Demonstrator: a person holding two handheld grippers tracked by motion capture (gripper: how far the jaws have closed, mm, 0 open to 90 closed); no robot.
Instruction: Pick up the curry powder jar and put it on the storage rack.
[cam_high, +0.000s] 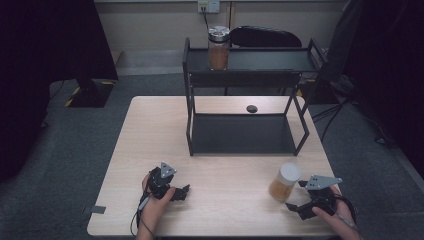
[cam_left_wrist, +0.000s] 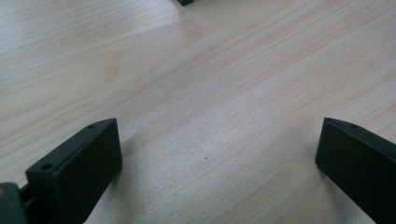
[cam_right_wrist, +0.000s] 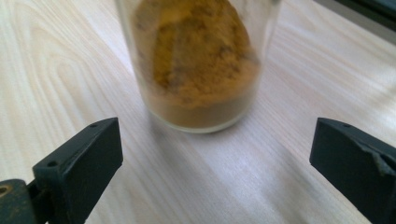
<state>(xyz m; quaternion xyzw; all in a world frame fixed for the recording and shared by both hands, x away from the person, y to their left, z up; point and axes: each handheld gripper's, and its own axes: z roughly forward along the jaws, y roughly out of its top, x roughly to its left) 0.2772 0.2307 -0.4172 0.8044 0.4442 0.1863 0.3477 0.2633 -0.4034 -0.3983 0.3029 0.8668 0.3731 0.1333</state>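
A glass jar (cam_high: 284, 182) with a white lid and orange-brown powder stands upright on the wooden table (cam_high: 150, 135), near the front right. My right gripper (cam_high: 296, 196) rests just right of it, open, jaws pointing at the jar. In the right gripper view the jar (cam_right_wrist: 198, 60) stands just beyond the open right gripper (cam_right_wrist: 217, 149), not between the jaws. My left gripper (cam_high: 184, 193) lies at the front left, open. Bare wood shows between the jaws of the left gripper (cam_left_wrist: 219, 149). A second jar (cam_high: 218, 47) with a silver lid and brown contents stands on the top shelf.
A black two-tier metal rack (cam_high: 245, 132) takes up the back middle of the table. A small black round spot (cam_high: 252, 108) sits on the table behind its lower shelf. A dark chair (cam_high: 265, 36) stands behind the rack. Grey tape (cam_high: 97, 209) marks the front left edge.
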